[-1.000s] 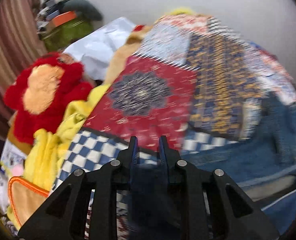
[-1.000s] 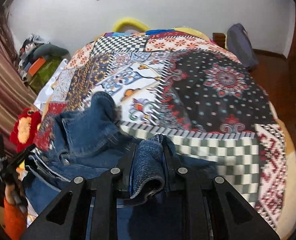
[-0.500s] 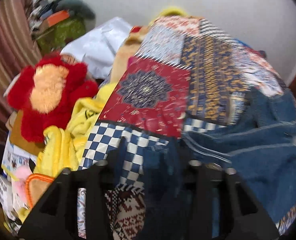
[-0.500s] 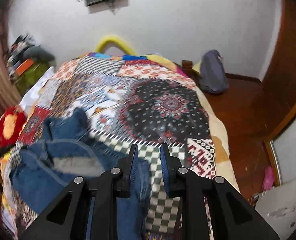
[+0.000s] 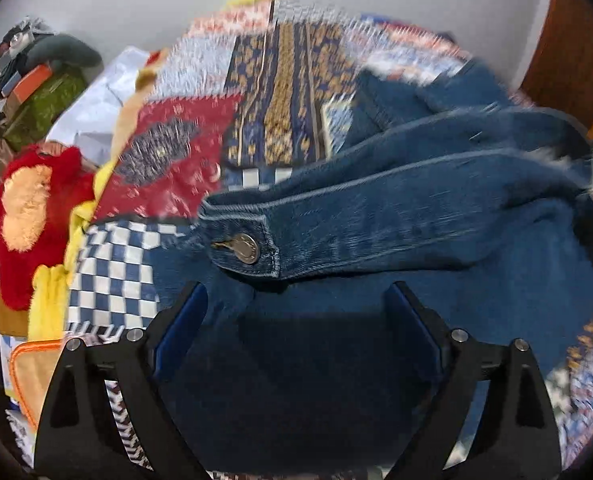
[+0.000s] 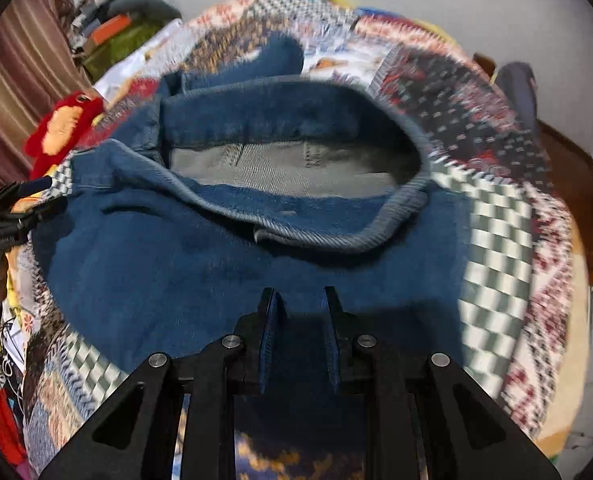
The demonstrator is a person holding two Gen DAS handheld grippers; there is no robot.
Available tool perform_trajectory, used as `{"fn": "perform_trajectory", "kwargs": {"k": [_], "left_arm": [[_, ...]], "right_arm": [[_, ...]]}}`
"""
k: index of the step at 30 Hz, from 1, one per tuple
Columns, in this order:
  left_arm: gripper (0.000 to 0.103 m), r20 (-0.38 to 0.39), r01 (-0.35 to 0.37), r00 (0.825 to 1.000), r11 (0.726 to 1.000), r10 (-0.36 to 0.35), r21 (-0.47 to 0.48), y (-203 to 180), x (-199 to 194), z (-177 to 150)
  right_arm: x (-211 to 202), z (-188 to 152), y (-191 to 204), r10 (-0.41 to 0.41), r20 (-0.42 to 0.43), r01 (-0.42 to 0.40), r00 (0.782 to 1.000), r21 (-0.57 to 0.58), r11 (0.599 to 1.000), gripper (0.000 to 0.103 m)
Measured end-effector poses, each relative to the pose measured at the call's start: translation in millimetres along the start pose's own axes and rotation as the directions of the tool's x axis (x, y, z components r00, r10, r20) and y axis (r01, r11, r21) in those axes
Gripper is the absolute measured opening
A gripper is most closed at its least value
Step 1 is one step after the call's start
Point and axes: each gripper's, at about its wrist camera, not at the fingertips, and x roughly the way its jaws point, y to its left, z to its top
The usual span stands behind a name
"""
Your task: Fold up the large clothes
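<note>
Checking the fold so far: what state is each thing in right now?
Denim jacket: crumpled on the bed, collar open, cuff button fastened.
Left tool: open, jaws just widened, denim below, not gripped.
Right tool: nearly shut, pinching a denim fold.
Patchwork bedspread: spread flat.

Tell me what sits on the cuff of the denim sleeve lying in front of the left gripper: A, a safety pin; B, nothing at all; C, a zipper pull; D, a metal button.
D: the left wrist view shows a round silver metal button fastened on the stitched cuff of the denim jacket, just ahead of the open left gripper.
</note>
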Motion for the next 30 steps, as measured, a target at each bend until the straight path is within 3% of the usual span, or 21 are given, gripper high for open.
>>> {"fn": "perform_trajectory", "kwargs": {"k": [3, 5, 8, 12, 15, 19, 22, 26, 30], "left_arm": [[0.092, -0.032, -0.013, 0.999, 1.0, 0.012, -0.023, 14.1, 22.4, 9.4], [0.092, -0.016, -0.085, 0.996, 0.995, 0.084, -0.058, 34.9, 29.3, 17.7], [0.092, -0.02, -0.139, 0.99, 0.982, 0.138, -0.13, 67.0, 40.4, 26.0], [0.095, -0.033, -0.096, 0.995, 0.964, 0.091, -0.247, 99.4, 53.5, 34.3], [0.097, -0.018, -0.136, 0.991, 0.966, 0.136, -0.218, 92.0, 51.4, 34.1], [0.098, 0.033, -0.263, 0.962, 0.954, 0.271, -0.141, 80.8, 39.1, 30.9], [0.097, 0.042, -0.335, 0.938, 0.929, 0.345, -0.155, 95.0, 25.9, 27.2], [0.097, 0.056, -0.166, 0.981, 0.956, 0.184, -0.242, 117.9, -6.6, 19.4], [0.097, 0.109, -0.075, 0.988, 0.966, 0.105, -0.247, 109.0, -41.9, 11.8]], "right_arm": [[13.1, 29.1, 2.6, -0.025, 0.006, 0.025, 1.0, 0.024, 0.999, 0.018], [12.5, 49.2, 6.2, -0.032, 0.024, 0.032, 0.999, 0.003, 0.999, 0.018], [12.7, 79.0, 9.0, -0.036, 0.097, 0.039, 0.995, -0.026, 0.999, 0.018], [39.2, 112.1, 4.6, -0.033, 0.094, 0.033, 0.995, 0.008, 0.999, 0.018], [43.8, 121.2, 5.0, -0.049, 0.133, 0.042, 0.99, 0.051, 0.998, 0.018], [29.8, 112.1, 14.7, -0.088, 0.18, 0.079, 0.98, 0.057, 0.995, 0.018], [6.4, 97.9, 24.0, -0.092, 0.208, 0.09, 0.974, 0.021, 0.996, 0.018], [-30.8, 73.6, 45.7, -0.066, 0.249, 0.085, 0.966, -0.066, 0.994, 0.018], [-58.1, 53.8, 70.5, -0.004, 0.261, 0.035, 0.965, -0.114, 0.993, 0.018]]}}
